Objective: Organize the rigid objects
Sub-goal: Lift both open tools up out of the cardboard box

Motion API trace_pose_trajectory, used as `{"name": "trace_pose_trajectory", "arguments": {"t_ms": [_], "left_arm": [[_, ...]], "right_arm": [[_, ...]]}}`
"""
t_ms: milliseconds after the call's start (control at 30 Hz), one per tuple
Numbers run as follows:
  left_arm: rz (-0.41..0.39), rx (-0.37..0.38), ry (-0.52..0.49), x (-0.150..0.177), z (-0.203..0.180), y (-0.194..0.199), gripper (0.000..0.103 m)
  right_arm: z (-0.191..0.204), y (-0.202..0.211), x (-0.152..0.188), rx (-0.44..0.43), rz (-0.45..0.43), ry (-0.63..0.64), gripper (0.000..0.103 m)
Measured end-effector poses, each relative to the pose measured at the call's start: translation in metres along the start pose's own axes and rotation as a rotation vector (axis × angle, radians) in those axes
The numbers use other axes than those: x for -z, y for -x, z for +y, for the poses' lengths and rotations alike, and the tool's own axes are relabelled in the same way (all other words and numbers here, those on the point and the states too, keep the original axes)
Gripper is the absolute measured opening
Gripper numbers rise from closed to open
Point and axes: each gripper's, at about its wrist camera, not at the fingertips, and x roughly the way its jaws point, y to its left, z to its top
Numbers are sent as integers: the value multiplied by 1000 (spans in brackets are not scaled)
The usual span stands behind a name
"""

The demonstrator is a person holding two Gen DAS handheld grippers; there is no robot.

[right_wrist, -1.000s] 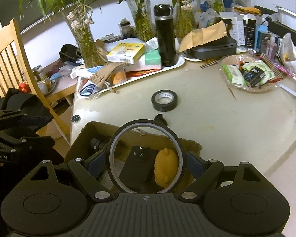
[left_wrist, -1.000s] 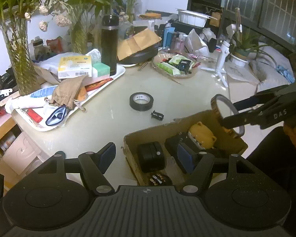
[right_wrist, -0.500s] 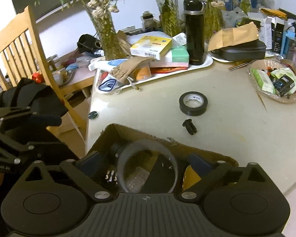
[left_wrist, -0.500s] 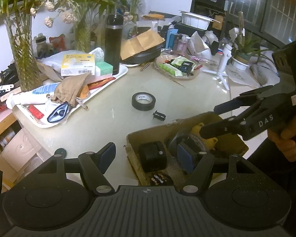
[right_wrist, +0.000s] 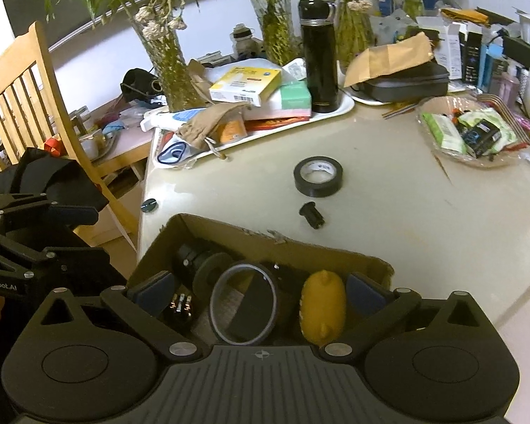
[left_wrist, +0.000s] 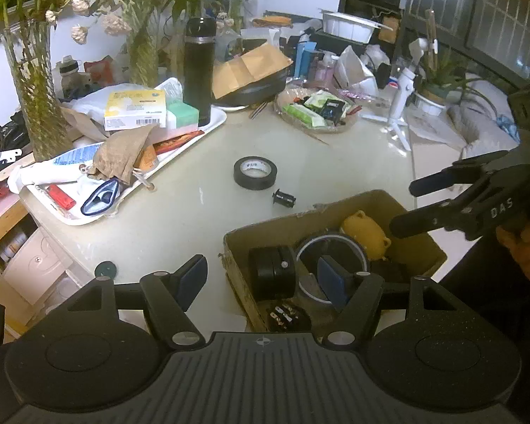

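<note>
A cardboard box (left_wrist: 300, 217) (right_wrist: 265, 240) stands at the table's near edge. In it lie a thin transparent ring (left_wrist: 330, 236) (right_wrist: 213, 304), a yellow bear toy (left_wrist: 365, 233) (right_wrist: 323, 314) and a black cylinder (left_wrist: 272, 275). My right gripper (right_wrist: 259, 289) (left_wrist: 402, 208) hovers over the box with its jaws opening. The ring lies loose below them, touched by neither pad. My left gripper (left_wrist: 261, 279) stands half open astride the box's left wall, pressing on nothing. On the bare table lie a black tape roll (left_wrist: 255, 173) (right_wrist: 318, 176) and a small black part (left_wrist: 283, 198) (right_wrist: 312, 215).
A cluttered white tray (left_wrist: 208, 130) with a black flask (left_wrist: 198, 70) sits at the back left, beside glass vases. A snack bowl (left_wrist: 314, 113) is at the back right. A dark round disc (left_wrist: 106, 268) lies at the table's left edge, near a wooden chair (right_wrist: 21, 95).
The right gripper brought the ring down from above the box's right edge, let it go inside the box and spread its jaws. The left gripper stayed put.
</note>
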Motion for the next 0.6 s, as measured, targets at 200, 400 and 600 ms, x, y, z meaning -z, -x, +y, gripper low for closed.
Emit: {"name": "trace_pose_trajectory", "arguments": {"t_ms": [200,400,600], "left_arm": [[22,-11,-20,0,-3,-3,68],[34,-8,-32,0,-5,-5,68],[48,16,-26,-3,-3,-8,68]], "right_arm": [[-9,5,5,7,-15,-23,103],[-16,6,9,3,-17,-48,103],[-22,4,14,1,-12,-71,103]]}}
